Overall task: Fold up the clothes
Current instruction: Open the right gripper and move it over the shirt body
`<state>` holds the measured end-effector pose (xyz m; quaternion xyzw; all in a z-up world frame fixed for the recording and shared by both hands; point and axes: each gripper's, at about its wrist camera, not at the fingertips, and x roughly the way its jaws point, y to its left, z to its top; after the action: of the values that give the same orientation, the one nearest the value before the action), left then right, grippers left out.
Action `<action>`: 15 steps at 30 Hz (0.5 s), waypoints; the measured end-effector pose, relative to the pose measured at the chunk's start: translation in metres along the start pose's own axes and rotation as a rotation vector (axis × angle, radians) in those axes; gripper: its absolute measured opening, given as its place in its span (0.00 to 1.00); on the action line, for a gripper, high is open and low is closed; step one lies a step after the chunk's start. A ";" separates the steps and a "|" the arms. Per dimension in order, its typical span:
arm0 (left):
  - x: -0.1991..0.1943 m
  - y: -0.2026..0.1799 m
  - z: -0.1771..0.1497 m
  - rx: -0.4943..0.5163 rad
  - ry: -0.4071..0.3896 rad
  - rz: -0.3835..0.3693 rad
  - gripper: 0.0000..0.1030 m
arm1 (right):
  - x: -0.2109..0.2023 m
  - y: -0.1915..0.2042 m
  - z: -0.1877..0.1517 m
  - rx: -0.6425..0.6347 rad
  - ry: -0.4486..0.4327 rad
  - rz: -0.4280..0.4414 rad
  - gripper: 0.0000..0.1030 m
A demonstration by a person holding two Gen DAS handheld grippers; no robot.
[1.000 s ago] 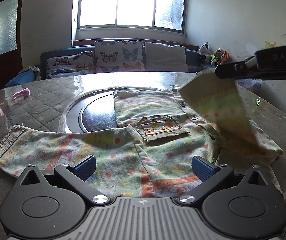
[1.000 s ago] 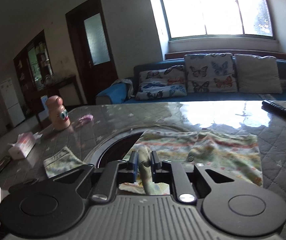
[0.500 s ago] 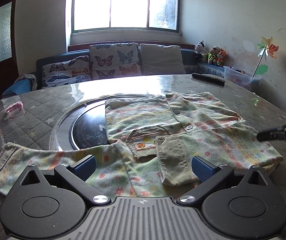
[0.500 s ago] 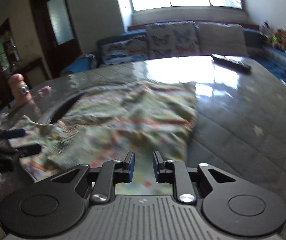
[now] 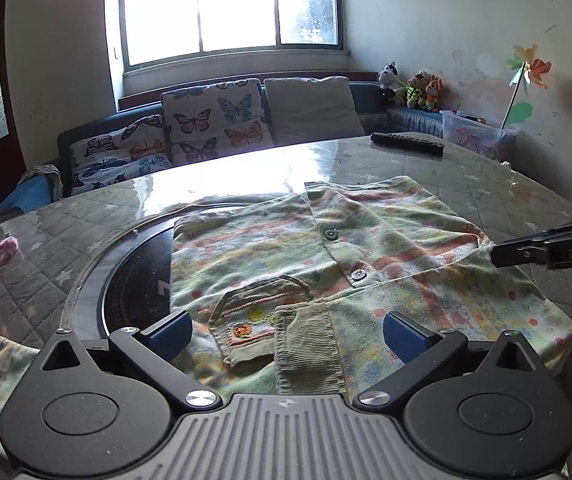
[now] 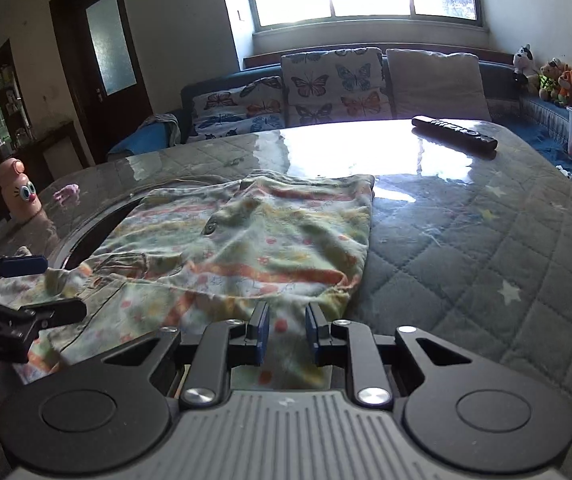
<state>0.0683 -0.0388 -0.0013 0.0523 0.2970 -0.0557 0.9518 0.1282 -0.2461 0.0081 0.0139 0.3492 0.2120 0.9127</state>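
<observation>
Two tongs hover over a child's patterned shirt lying on the quilted worktop, one sleeve folded inward. Left tongs gape wide and empty; right tongs stand narrow, gripping nothing.

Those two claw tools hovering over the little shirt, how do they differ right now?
The left gripper has its blue pads spread wide, while the right gripper has them close together with only a narrow gap. The left gripper sits over the pocket and sleeve cuff; the right gripper is at the shirt's right edge. Neither is gripping any cloth.
</observation>
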 end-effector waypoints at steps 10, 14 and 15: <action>0.019 0.003 -0.013 0.043 0.067 0.074 1.00 | 0.009 0.010 -0.003 -0.055 0.027 -0.001 0.19; 0.015 0.010 -0.016 0.033 0.069 0.087 1.00 | 0.003 0.026 -0.003 -0.094 0.023 0.039 0.20; 0.014 0.010 -0.017 0.033 0.068 0.088 1.00 | 0.002 0.031 -0.002 -0.102 0.022 0.056 0.20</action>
<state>0.0714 -0.0272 -0.0221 0.0828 0.3256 -0.0167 0.9417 0.1162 -0.2171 0.0103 -0.0250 0.3475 0.2551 0.9020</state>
